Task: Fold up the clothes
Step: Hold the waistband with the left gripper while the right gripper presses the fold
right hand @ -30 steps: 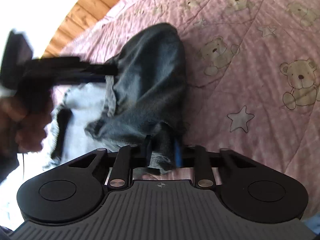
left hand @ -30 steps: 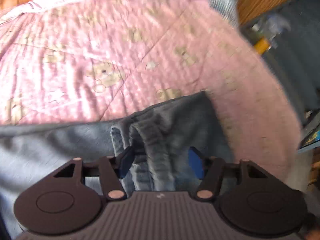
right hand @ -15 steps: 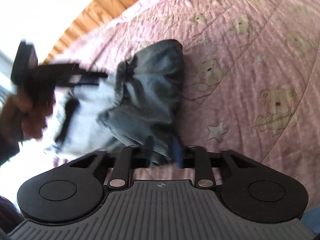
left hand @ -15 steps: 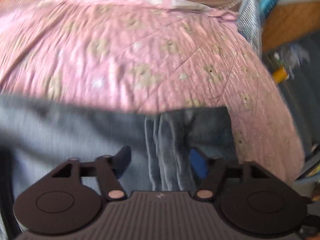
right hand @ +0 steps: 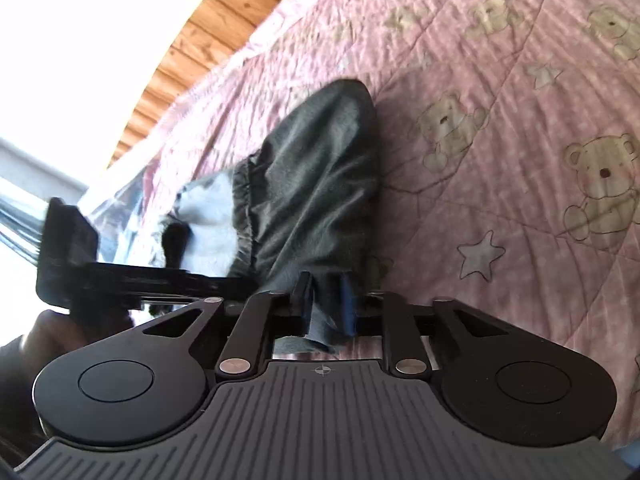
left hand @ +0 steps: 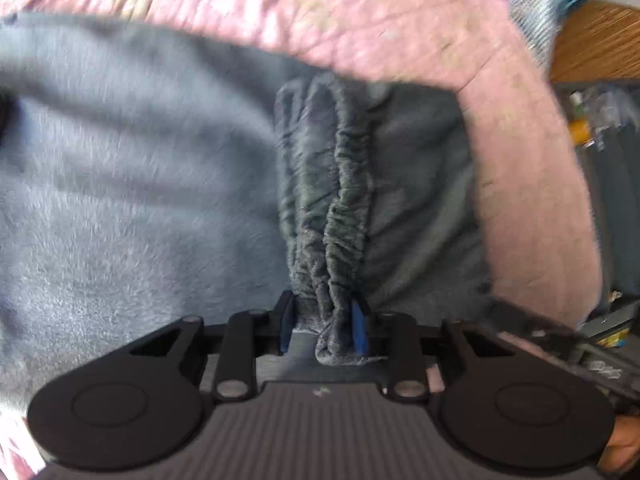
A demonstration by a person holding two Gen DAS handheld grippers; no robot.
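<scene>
A dark grey fleece garment (left hand: 120,200) lies on the pink quilt. Its gathered elastic waistband (left hand: 328,200) runs straight into my left gripper (left hand: 322,322). That gripper's jaws are closing, with the bunched band pressed between the blue pads. In the right wrist view the same garment (right hand: 316,184) stretches away in a dark fold, its paler inside (right hand: 208,216) showing at the left. My right gripper (right hand: 326,306) has its jaws closing too, with a corner of the fabric pinched between its pads. A person's hand (right hand: 52,332) holds the other tool at the left.
The quilt (right hand: 520,120) with bears and stars covers the bed and spreads wide to the right. A wooden wall (right hand: 200,40) stands behind it. Past the bed's right edge in the left wrist view are wooden floor (left hand: 592,40) and small clutter (left hand: 600,120).
My left gripper has come in low over the garment and narrowed from wide open onto the waistband. The right gripper's jaws loosened, then narrowed again on the fabric corner. The left tool has sunk lower.
</scene>
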